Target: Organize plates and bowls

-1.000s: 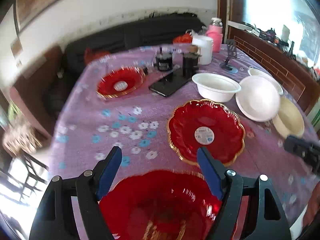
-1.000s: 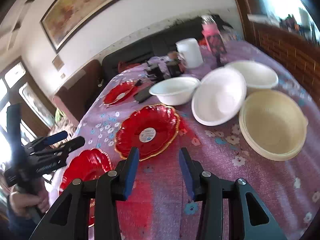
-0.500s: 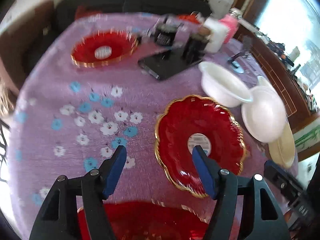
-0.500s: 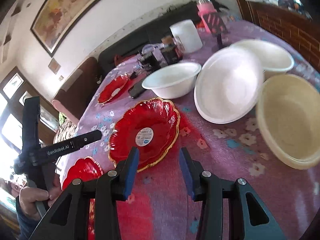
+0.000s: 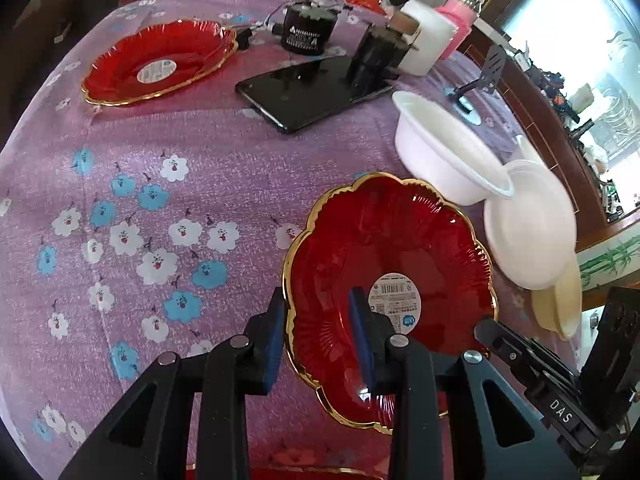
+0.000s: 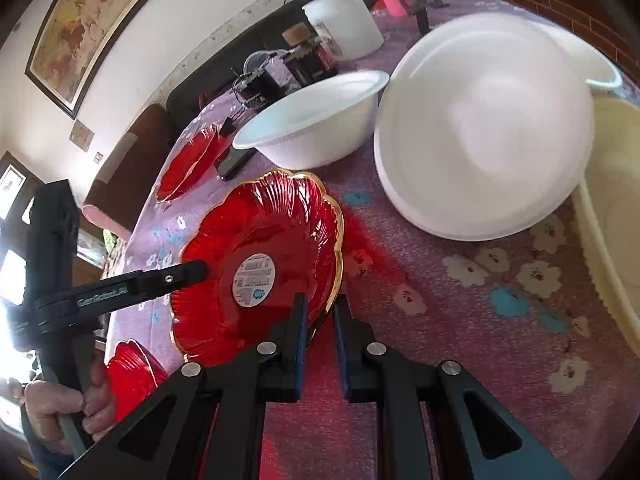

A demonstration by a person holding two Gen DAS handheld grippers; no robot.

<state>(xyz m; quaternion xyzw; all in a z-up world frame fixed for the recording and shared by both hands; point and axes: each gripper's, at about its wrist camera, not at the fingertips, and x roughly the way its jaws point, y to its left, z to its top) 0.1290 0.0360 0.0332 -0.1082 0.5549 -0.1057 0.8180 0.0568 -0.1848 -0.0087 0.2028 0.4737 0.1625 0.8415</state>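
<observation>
A red glass plate with a gold scalloped rim point(image 5: 392, 240) point(image 6: 280, 224) lies mid-table on the purple flowered cloth. My left gripper point(image 5: 318, 334) straddles its left rim, one finger outside and one over the inside. Its jaws are closing, with a gap still showing at the pads. My right gripper point(image 6: 320, 320) is shut on the opposite rim; it shows in the left wrist view at that edge point(image 5: 492, 332). A second red plate point(image 5: 160, 64) sits at the far side. A third point(image 6: 128, 376) lies at the near edge. White bowls point(image 6: 316, 120) point(image 6: 484, 128) and a cream bowl point(image 6: 612, 208) stand to the right.
A black phone point(image 5: 304, 92), two dark canisters point(image 5: 308, 28), a white mug point(image 6: 344, 28), a pink bottle point(image 5: 456, 20) and a phone stand point(image 5: 480, 80) crowd the far side. A hand point(image 6: 64, 404) holds the left gripper's handle. Bare cloth point(image 5: 140, 220) stretches left of the plate.
Both grippers came down onto the middle red plate from opposite sides. The left jaws narrowed around its left rim; the right jaws closed on its right rim.
</observation>
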